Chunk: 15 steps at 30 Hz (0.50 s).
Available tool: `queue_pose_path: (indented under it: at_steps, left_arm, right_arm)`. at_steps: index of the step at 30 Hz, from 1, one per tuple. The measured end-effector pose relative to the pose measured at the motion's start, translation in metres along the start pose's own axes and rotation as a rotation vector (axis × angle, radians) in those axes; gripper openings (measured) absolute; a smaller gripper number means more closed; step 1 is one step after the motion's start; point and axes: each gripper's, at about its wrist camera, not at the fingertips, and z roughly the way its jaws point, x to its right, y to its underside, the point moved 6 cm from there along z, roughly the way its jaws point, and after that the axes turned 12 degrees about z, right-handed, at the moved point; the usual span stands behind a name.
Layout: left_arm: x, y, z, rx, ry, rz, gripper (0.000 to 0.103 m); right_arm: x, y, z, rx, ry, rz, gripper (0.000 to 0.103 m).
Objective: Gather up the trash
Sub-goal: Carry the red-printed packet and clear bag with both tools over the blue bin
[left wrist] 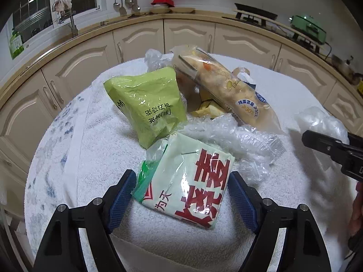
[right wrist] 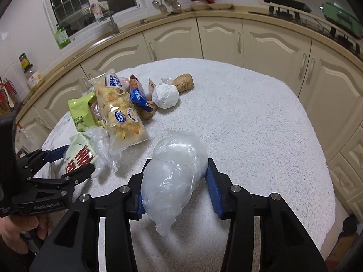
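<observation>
Both tools are poised over trash on the towel-covered worktop (right wrist: pixel 249 117). The left hand-held gripper (left wrist: pixel 180 192) stands wide open, its blue pads either side of the pale green packet with red characters (left wrist: pixel 192 181); the left pad looks close to the packet's green edge, the right pad sits a little clear, and nothing is gripped yet. The right hand-held gripper (right wrist: pixel 174 190) is also open, straddling a cloudy clear plastic bag (right wrist: pixel 174 174) that bulges between its fingers; whether the pads already touch the film I cannot tell.

Ahead of the left tool lie crumpled clear wrap (left wrist: pixel 236 136), a lime-green snack bag (left wrist: pixel 149 104) and a long printed cracker wrapper (left wrist: pixel 229 90). Further ahead and left of the right tool are a blue wrapper (right wrist: pixel 137 93), a knotted white bag (right wrist: pixel 165 96) and a brown lump (right wrist: pixel 183 82).

To do this well, I would settle each tool slightly lower and further forward before closing, so the pads bite the body of the packet, not a loose corner. The bag looks soft and slippery, so close slowly and gather enough film; lift only once it holds
</observation>
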Motion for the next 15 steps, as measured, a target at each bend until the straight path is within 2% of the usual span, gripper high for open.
queue_pose_path:
  at_steps: [5, 15]
  left_arm:
    - [-0.002, 0.015, -0.018, 0.037, 0.030, -0.064, 0.073]
    - [0.004, 0.046, -0.082, 0.146, -0.006, -0.152, 0.071]
  right_arm:
    - [-0.006, 0.004, -0.016, 0.019, -0.026, -0.002, 0.045]
    - [-0.011, 0.012, -0.061, 0.069, -0.077, -0.003, 0.045]
